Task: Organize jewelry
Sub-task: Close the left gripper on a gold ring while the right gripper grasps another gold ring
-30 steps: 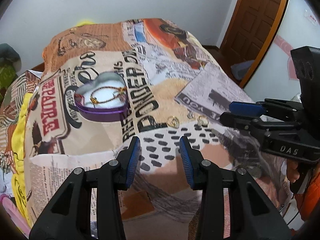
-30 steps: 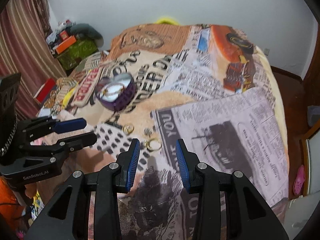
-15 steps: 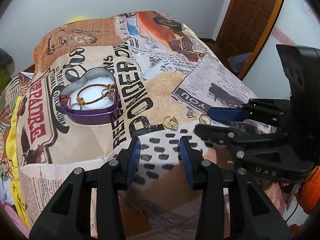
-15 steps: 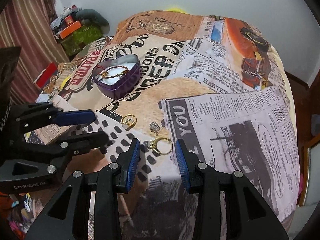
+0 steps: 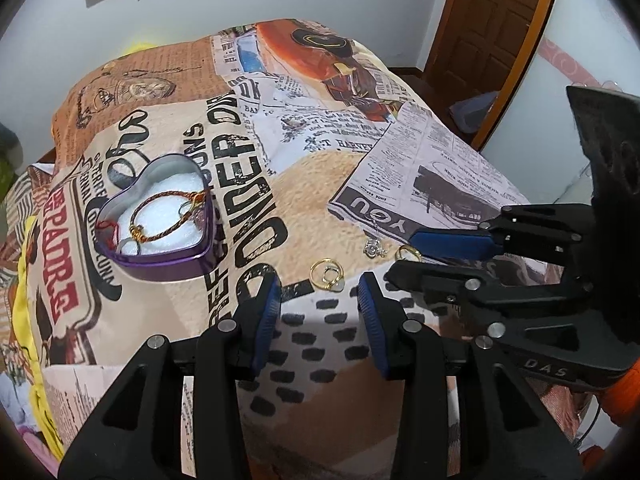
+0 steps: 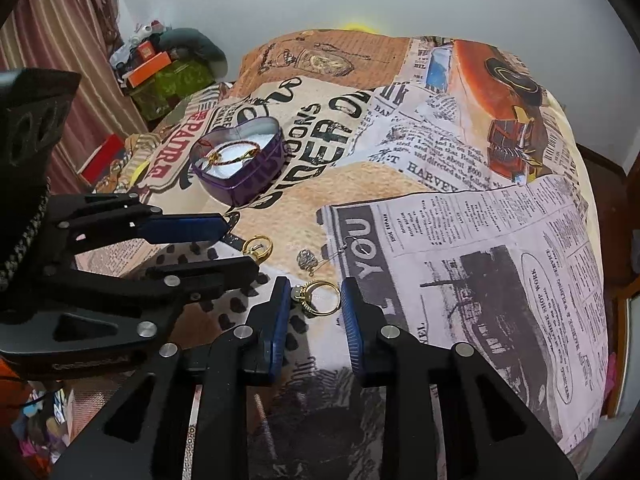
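R gripper is spread open w/ the stone ring flat on the blanket btwn its tips, nearer than open L gripper, tin well beyond.

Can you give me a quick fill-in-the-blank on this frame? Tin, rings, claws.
1. The purple tin is shaped like a ____.
2. Inside the tin lies a braided ____ on white padding.
3. The gold ring with the pale stone lies between the fingers of the ____ claw.
4. Both claws are ____, gripping nothing; the left claw frames another gold ring.

Missing words: heart; bracelet; right; open
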Demonstrator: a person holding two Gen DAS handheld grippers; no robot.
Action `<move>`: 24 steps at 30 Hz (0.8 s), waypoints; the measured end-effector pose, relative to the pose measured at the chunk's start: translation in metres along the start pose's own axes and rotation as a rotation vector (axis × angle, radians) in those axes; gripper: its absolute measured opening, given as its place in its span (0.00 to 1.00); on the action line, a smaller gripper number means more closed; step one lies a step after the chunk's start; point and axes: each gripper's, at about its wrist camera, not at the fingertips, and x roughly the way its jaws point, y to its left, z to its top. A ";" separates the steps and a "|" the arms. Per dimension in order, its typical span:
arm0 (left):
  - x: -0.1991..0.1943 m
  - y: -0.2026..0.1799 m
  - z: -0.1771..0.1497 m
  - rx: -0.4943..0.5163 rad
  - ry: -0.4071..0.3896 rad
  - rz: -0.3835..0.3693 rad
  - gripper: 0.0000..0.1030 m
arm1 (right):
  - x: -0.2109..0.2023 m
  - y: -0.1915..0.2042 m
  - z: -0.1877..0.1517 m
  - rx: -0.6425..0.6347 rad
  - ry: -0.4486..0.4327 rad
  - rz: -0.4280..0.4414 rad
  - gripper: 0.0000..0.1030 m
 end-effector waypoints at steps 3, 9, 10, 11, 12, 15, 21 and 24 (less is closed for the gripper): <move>0.005 -0.002 0.002 0.014 0.012 -0.004 0.39 | -0.002 -0.005 0.001 0.022 -0.011 -0.001 0.23; 0.010 -0.002 0.003 0.017 0.015 -0.002 0.34 | -0.007 -0.008 0.004 0.040 -0.031 0.000 0.23; 0.010 -0.002 0.003 0.017 0.015 0.001 0.30 | -0.008 -0.007 0.004 0.039 -0.036 -0.002 0.23; 0.010 -0.001 0.003 0.017 0.015 0.004 0.26 | -0.009 -0.007 0.005 0.038 -0.038 -0.007 0.23; 0.011 -0.002 0.002 0.018 0.015 0.008 0.23 | -0.009 -0.006 0.006 0.036 -0.040 -0.011 0.23; 0.010 -0.005 0.001 0.035 0.007 0.024 0.16 | -0.010 -0.005 0.007 0.041 -0.044 -0.009 0.23; 0.003 -0.006 -0.004 0.034 -0.011 0.021 0.07 | -0.017 -0.003 0.010 0.046 -0.056 -0.016 0.23; -0.002 -0.005 -0.008 0.023 -0.022 0.020 0.07 | -0.022 -0.001 0.013 0.039 -0.067 -0.024 0.23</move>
